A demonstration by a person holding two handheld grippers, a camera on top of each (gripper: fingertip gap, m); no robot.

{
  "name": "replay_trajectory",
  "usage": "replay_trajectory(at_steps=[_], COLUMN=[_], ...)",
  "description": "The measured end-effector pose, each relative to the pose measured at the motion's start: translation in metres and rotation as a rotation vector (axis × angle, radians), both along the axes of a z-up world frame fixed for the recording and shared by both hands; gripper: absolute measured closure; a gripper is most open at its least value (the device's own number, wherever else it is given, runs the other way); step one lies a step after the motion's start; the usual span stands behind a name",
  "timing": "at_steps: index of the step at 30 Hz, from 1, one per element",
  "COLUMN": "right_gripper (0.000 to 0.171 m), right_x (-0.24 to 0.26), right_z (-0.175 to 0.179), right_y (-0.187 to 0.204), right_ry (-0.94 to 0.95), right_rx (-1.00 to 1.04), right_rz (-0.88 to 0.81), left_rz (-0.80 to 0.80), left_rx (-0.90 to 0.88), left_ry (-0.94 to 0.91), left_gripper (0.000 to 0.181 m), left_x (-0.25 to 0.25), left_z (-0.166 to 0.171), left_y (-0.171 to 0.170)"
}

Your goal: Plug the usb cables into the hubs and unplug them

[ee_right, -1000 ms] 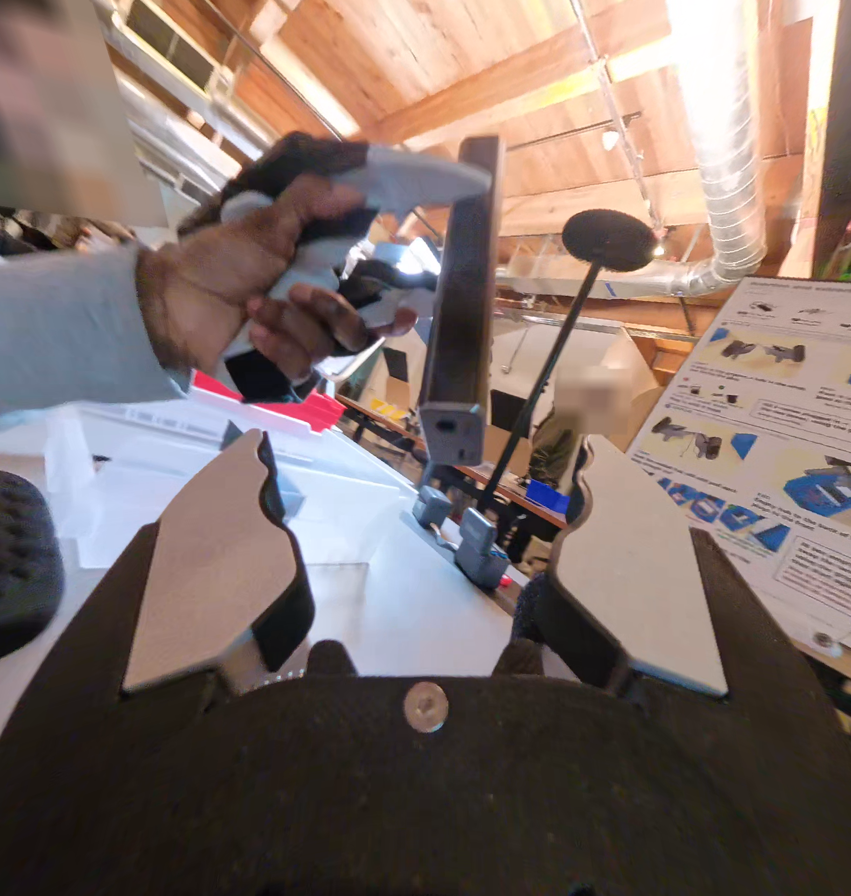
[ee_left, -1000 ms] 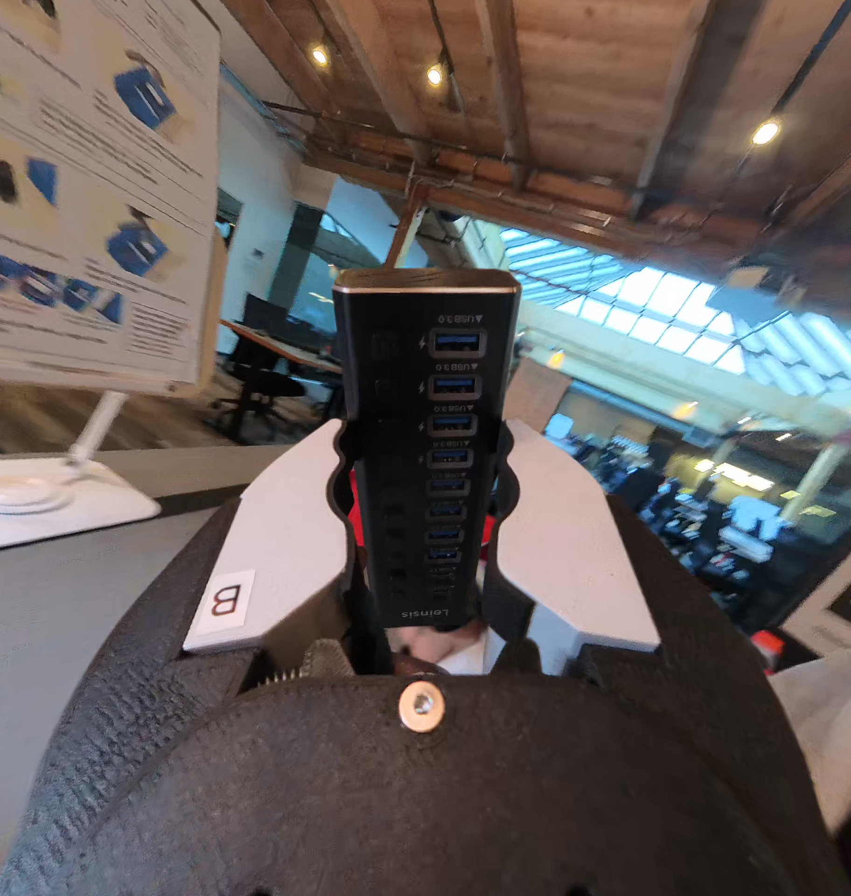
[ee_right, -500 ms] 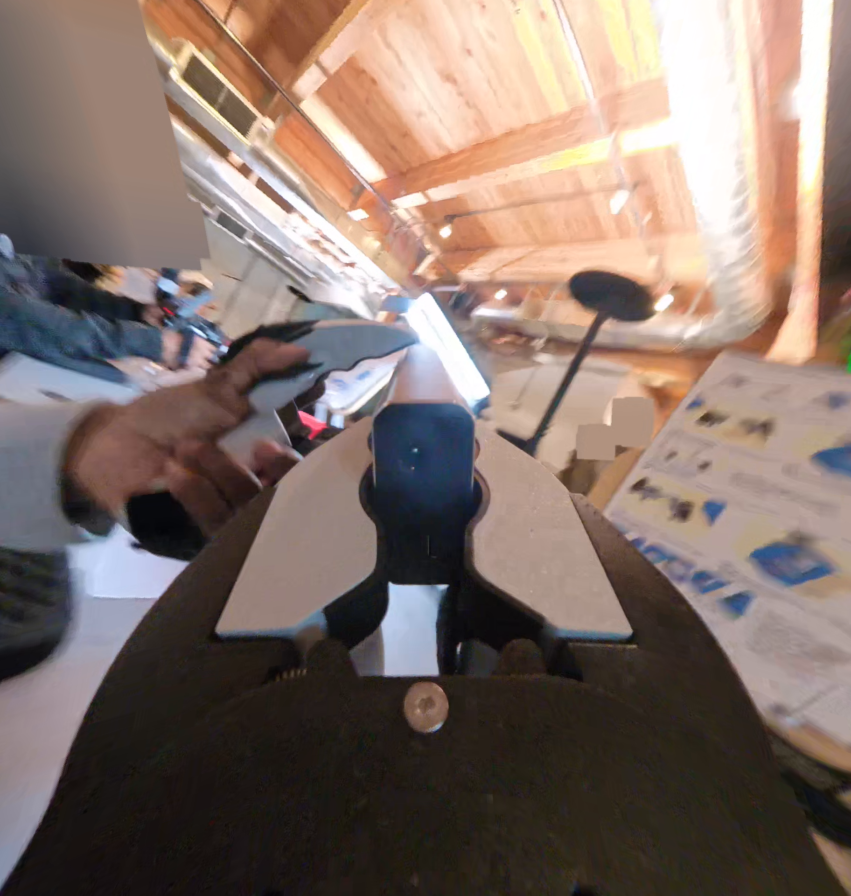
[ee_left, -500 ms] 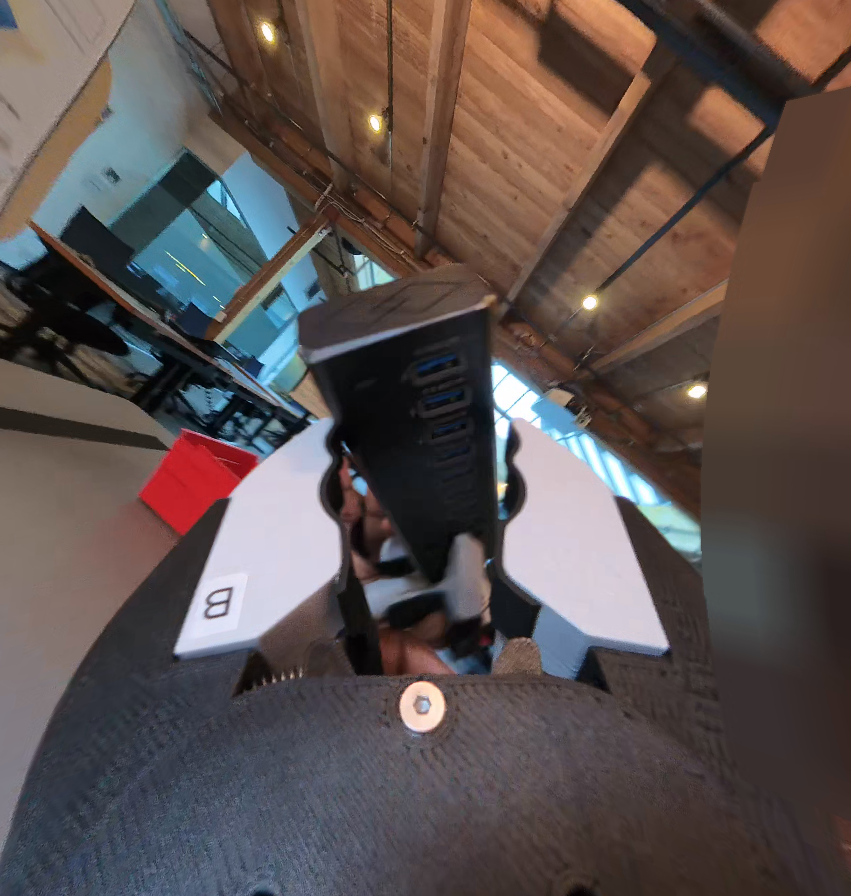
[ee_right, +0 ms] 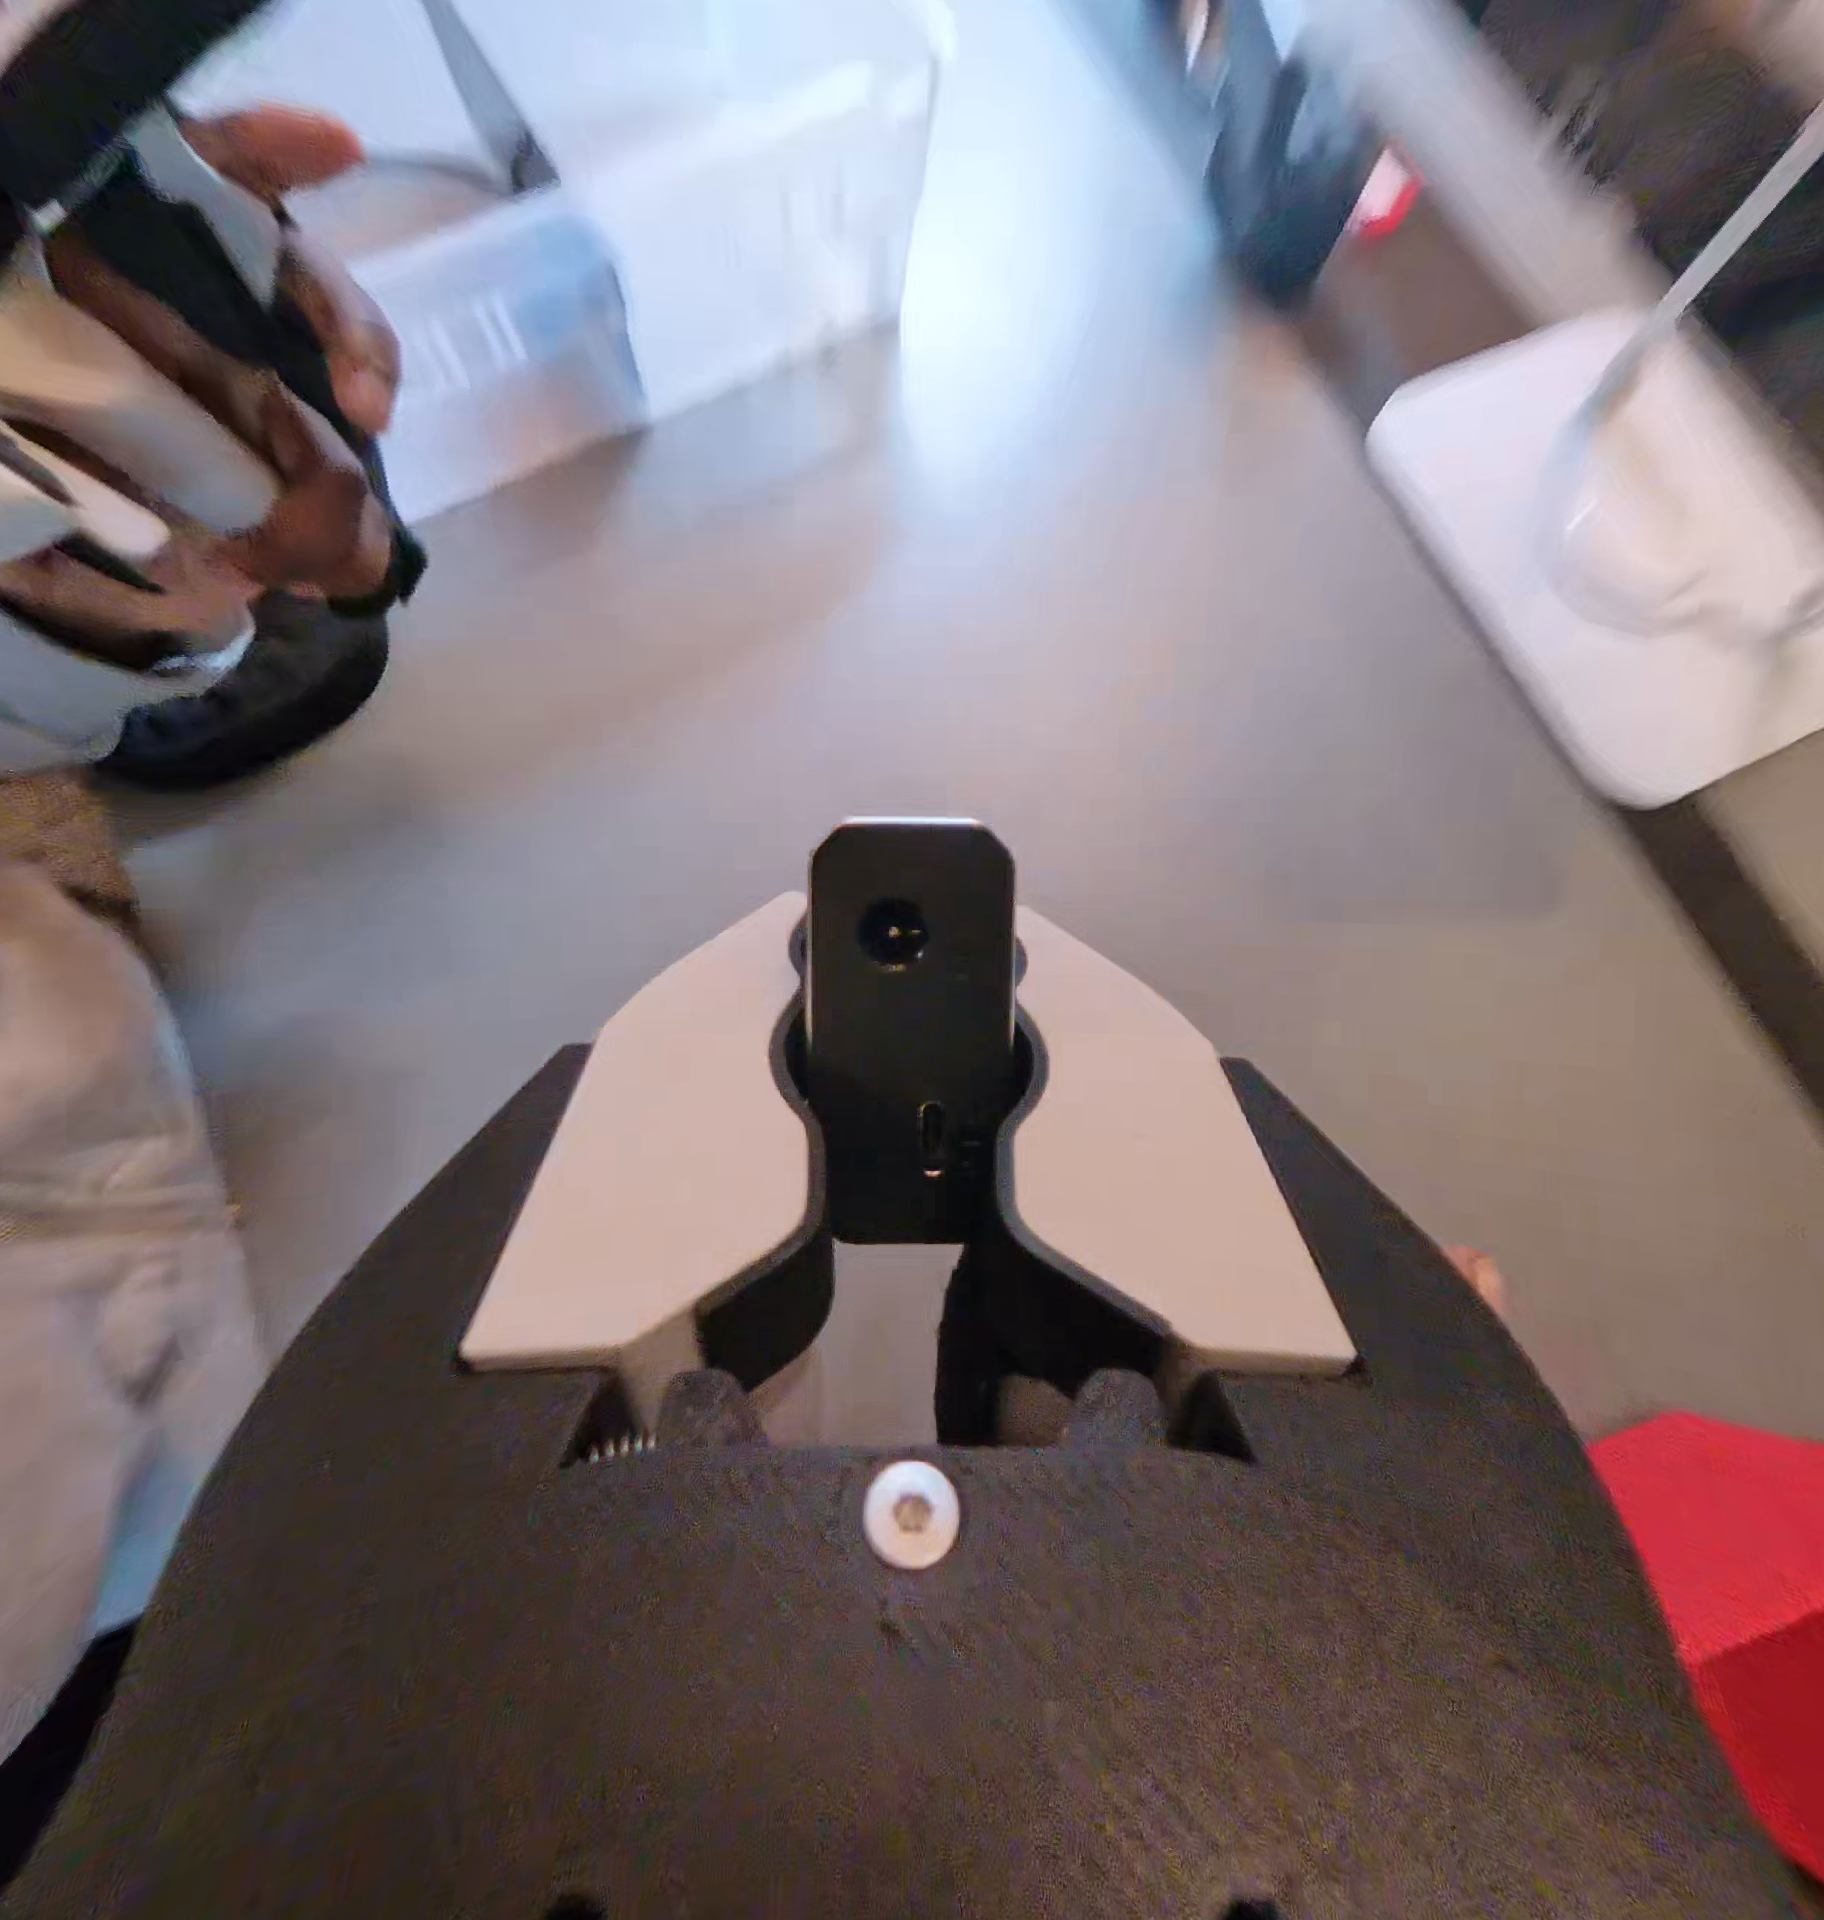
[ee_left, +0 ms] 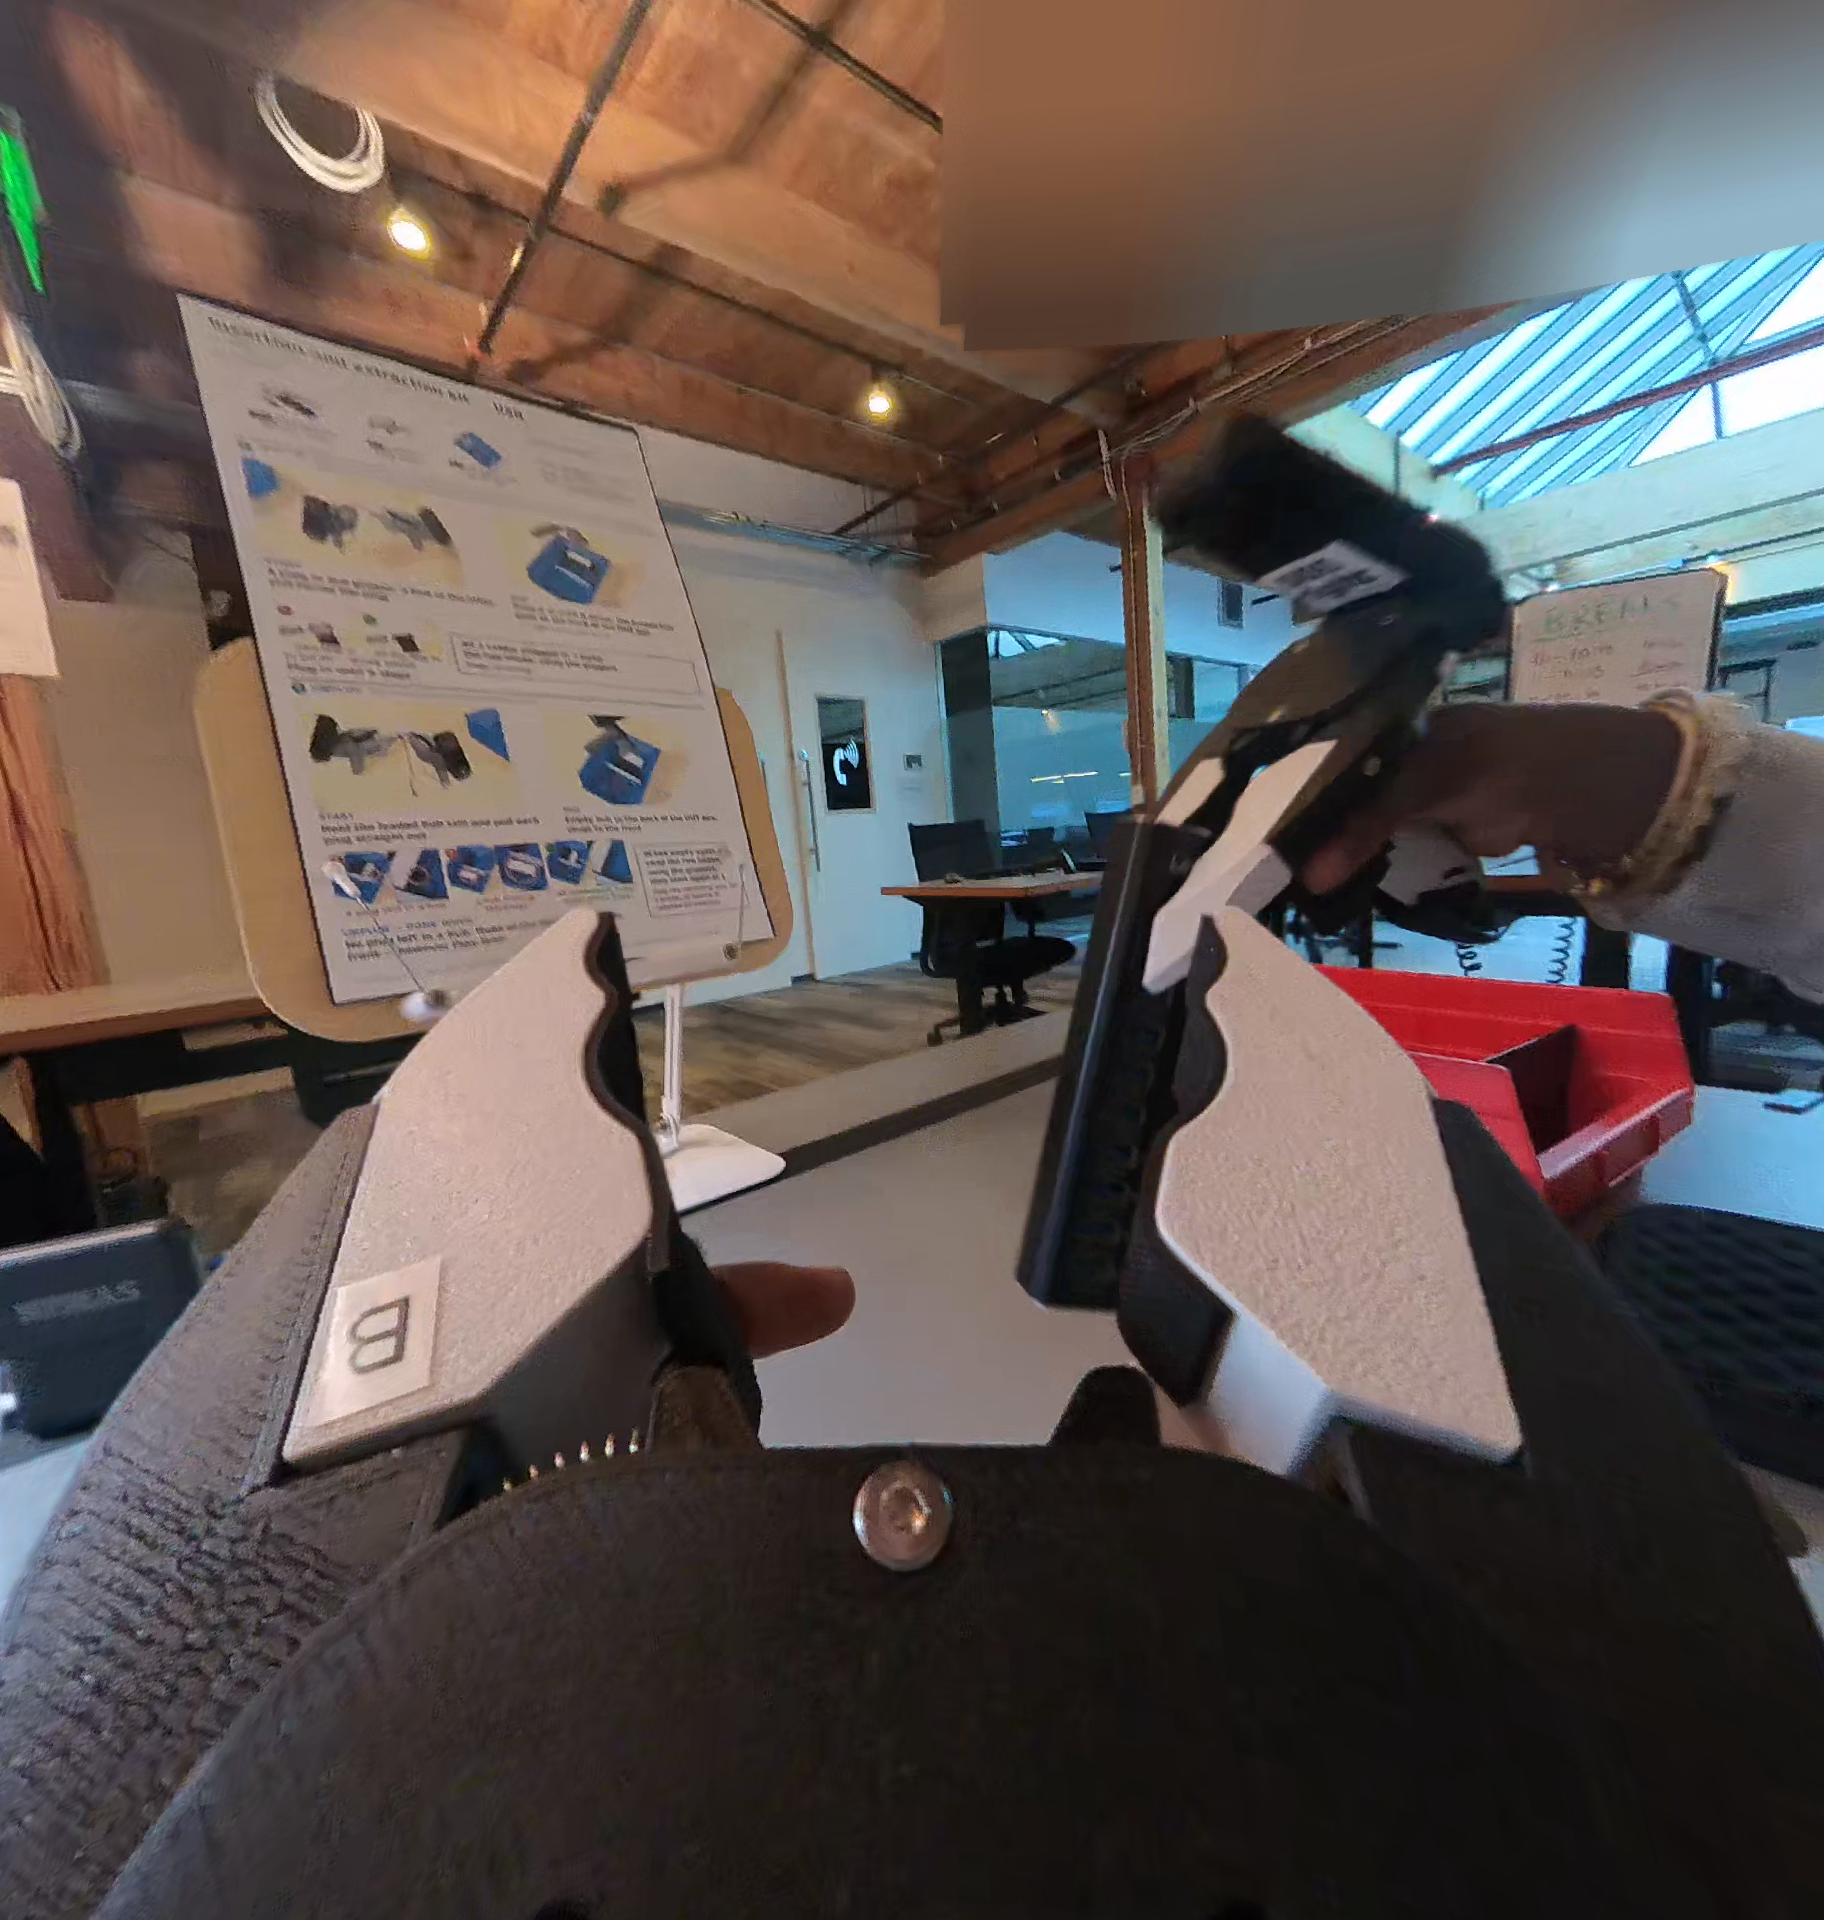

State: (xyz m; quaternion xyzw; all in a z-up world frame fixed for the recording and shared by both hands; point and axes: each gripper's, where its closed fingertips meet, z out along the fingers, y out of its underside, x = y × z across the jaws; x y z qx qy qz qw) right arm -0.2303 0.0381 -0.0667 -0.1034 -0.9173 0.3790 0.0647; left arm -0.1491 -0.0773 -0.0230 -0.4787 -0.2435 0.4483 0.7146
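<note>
Right gripper point(ee_right: 913, 1049), frame centre, clamps the black hub point(ee_right: 910, 1023) end-on above the grey table point(ee_right: 1043, 675). Left gripper point(ee_left: 903, 1049) gapes wide, empty. No cable visible; plugging and unplugging apparently not yet begun.

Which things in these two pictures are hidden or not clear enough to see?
- Left wrist view: the ports of the hub, seen edge-on and partly behind the left gripper finger.
- Right wrist view: the hub's length, hidden by the right gripper; the clear box, blurred.
- USB cables: none visible.
</note>
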Motion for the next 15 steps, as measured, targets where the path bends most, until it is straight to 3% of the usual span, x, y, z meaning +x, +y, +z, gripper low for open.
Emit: replay_trajectory(at_steps=[4, 10, 15], right_gripper=[0.141, 0.141, 0.14], right_x=[-0.008, -0.026, -0.034], right_z=[-0.034, -0.053, -0.058], right_y=[0.011, 0.026, 0.028], right_ry=[-0.184, -0.146, -0.103], right_rx=[0.164, 0.353, 0.393], right_rz=[-0.006, -0.029, -0.06], left_rz=[0.01, 0.011, 0.031], left_rx=[0.01, 0.014, -0.022], left_ry=[-0.01, -0.014, -0.003], left_gripper=[0.08, 0.082, 0.083], left_x=[-0.004, -0.006, -0.007], left_z=[-0.006, -0.01, -0.012], left_y=[-0.004, -0.005, -0.004])
